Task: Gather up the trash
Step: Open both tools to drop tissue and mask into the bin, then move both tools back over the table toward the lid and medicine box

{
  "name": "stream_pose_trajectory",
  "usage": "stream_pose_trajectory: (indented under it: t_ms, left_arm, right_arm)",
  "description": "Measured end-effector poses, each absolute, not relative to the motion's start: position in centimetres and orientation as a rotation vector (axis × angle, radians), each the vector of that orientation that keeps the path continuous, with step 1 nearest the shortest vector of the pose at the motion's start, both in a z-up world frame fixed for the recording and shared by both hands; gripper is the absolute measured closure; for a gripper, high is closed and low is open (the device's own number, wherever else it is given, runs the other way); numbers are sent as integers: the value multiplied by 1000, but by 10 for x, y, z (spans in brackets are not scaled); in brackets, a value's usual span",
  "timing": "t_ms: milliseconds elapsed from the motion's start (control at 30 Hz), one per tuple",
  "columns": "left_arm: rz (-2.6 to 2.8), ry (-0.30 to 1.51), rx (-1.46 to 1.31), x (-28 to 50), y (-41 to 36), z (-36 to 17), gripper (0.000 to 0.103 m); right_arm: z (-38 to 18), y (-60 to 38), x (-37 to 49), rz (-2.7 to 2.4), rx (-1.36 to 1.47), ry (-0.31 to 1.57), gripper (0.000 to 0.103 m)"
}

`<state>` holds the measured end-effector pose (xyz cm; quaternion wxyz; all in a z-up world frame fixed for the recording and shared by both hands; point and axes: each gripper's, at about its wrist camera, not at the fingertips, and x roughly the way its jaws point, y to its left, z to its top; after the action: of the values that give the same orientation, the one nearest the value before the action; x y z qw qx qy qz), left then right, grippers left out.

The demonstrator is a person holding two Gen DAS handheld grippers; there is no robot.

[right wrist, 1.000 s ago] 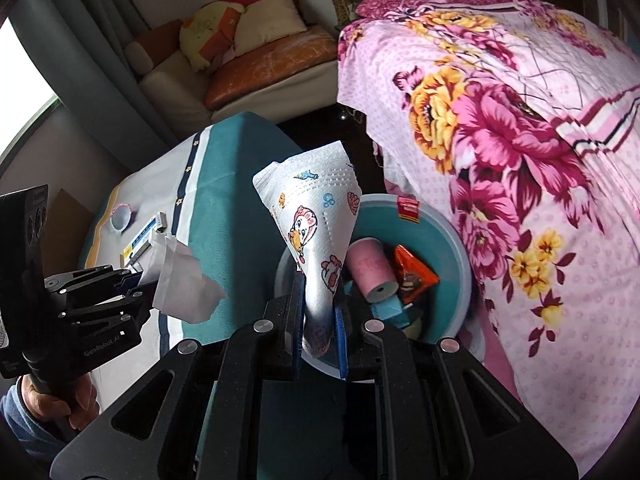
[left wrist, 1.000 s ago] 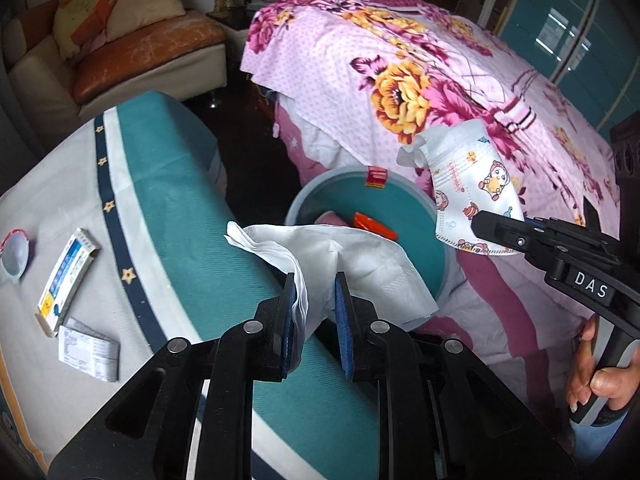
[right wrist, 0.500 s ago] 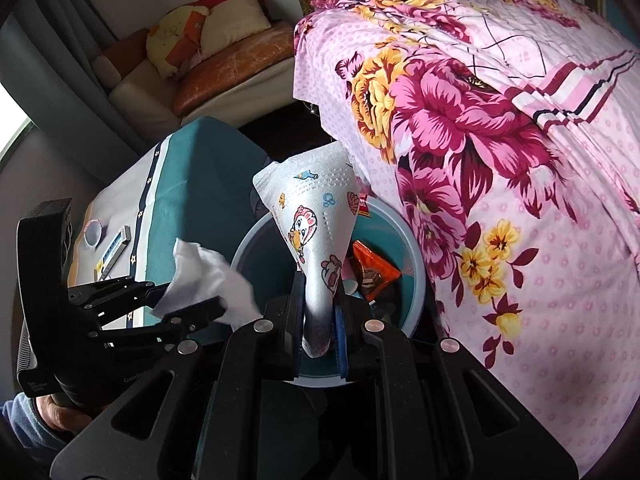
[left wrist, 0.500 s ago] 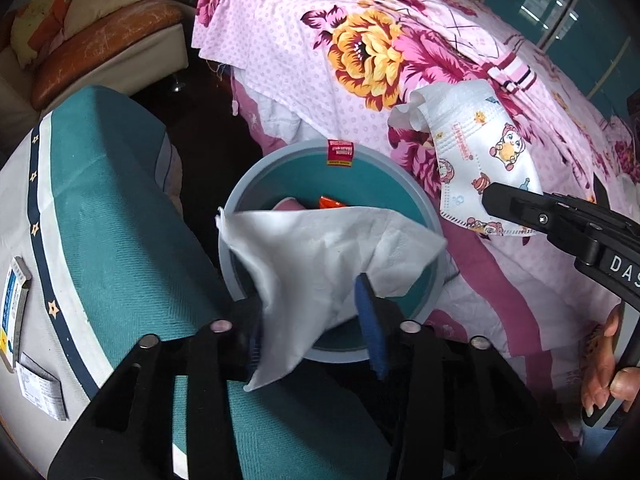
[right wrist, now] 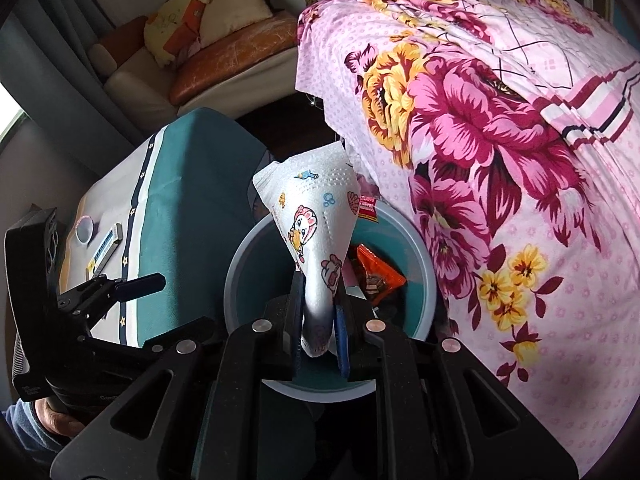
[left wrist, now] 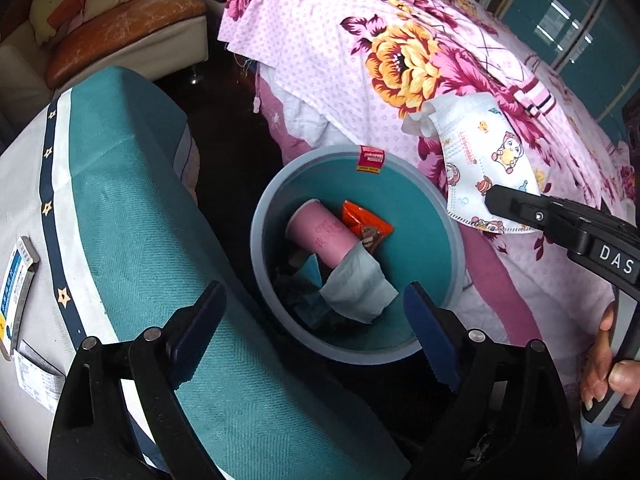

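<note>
A round grey-blue bin point(left wrist: 456, 248) stands on the floor between the teal-covered table and the bed. Inside it lie a white tissue point(left wrist: 358, 286), a pink roll point(left wrist: 320, 236) and an orange wrapper point(left wrist: 366, 222). My left gripper point(left wrist: 312, 334) hangs wide open just above the bin's near rim, with nothing between its fingers. My right gripper point(right wrist: 318, 322) is shut on a white face mask point(right wrist: 316, 216) printed with cartoon animals, held upright over the bin point(right wrist: 424, 264). In the left wrist view the mask point(left wrist: 480, 160) and right gripper point(left wrist: 516, 208) sit at the bin's right side.
A medicine box point(left wrist: 18, 276) and a folded leaflet point(left wrist: 34, 376) lie on the table's white edge, and a small round lid point(right wrist: 85, 230) sits farther along it. The floral bedspread point(left wrist: 360, 40) hangs beside the bin. A sofa with cushions point(left wrist: 120, 32) stands behind.
My left gripper moved over the bin, opened and let go of the tissue, which now lies inside. The right gripper came closer above the bin, still holding the mask.
</note>
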<state>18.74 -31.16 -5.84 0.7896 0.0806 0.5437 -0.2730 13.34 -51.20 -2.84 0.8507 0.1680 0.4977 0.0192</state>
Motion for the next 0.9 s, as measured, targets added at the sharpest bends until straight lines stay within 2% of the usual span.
stream_pose_trajectory:
  t_ms: [33,67,100,133,167,233,300,533,600,900]
  left_arm:
    - [-586,1169,165,188,-308,-57,12]
    - [-584,1167,159,189,-305,-55,12]
    - [-582,1165,153,189,-302,-54,12]
    - [-580,1162,148,190,-299,-52,12]
    - [-578,1159,144,190,-296,-51,11]
    - [-573,1154,134,190,-291,-49,10]
    - [-567,1150,125,191,-285,-47,9]
    - [-548,1152,94,190,-264,-44,8]
    - [-546,1148,82,189,-256,-41,8]
    - [-508,1122,39,184,-214,-30,8]
  right_arm:
    - [-29,-510,135,42,354,1053,84]
    - [-30,-508,136,40,352,1057,72]
    - [-31,-507,136,42,352,1059,53]
    - [-30,-505,137,39,350,1059,46]
    - [-30,-503,137,35,348,1054,41]
    - [-29,-501,139,37,349,1059,39]
    - [-29,-499,140,33,352,1068,30]
    - [-26,-484,142,23,314,1100,25]
    - [-24,-480,142,25,304,1107,20]
    - [-9,-452,142,24,240,1121,20]
